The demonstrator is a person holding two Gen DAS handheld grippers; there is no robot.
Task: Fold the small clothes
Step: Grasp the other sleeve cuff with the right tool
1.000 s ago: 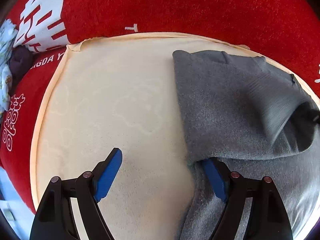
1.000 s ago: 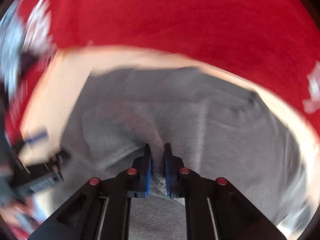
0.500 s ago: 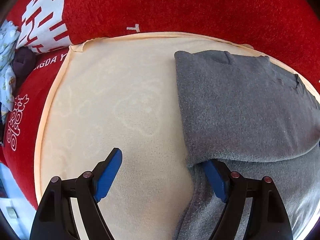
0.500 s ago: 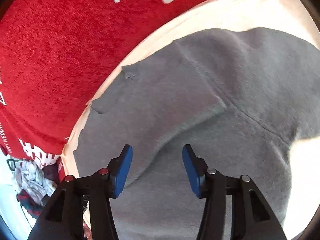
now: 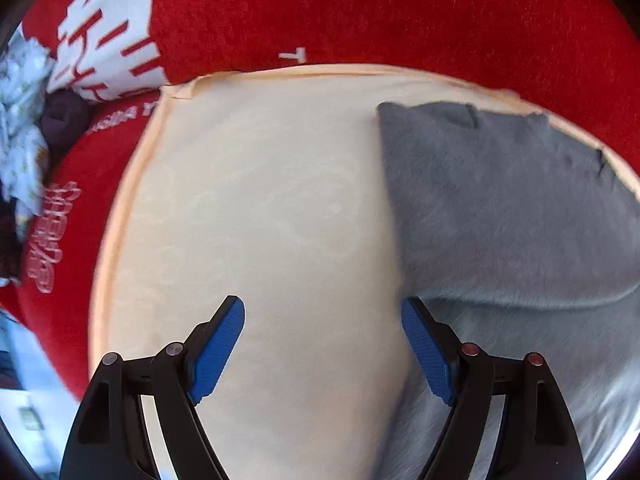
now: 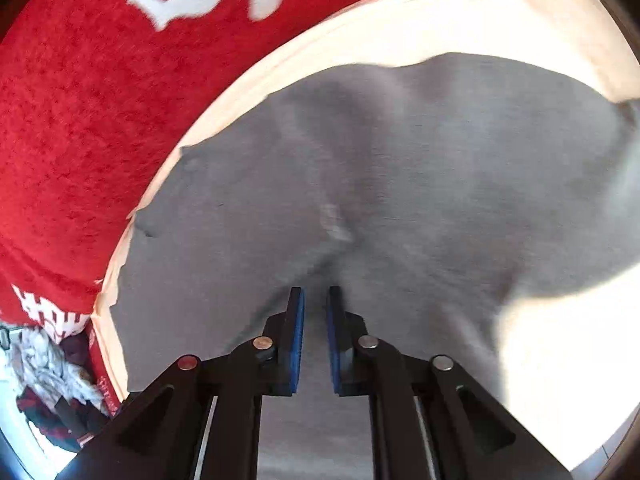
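Note:
A grey fleece garment (image 5: pixel 500 200) lies partly folded on a cream mat (image 5: pixel 260 200), on the mat's right half. My left gripper (image 5: pixel 322 320) is open and empty, low over the mat, its right finger at the garment's left edge. In the right wrist view the same grey garment (image 6: pixel 400 160) fills the middle. My right gripper (image 6: pixel 315 300) has its blue pads nearly together and pinches a fold of the grey cloth, which puckers up in front of the tips.
The cream mat (image 6: pixel 440 12) lies on a red blanket (image 5: pixel 360 12) with white lettering. A heap of other small clothes (image 5: pixel 24 128) sits off the mat at the far left, and shows at the lower left of the right wrist view (image 6: pixel 52 380).
My right gripper was open over the garment half a second ago and has closed on a fold of it. My left gripper stays open and has shifted slightly left, off the garment's edge.

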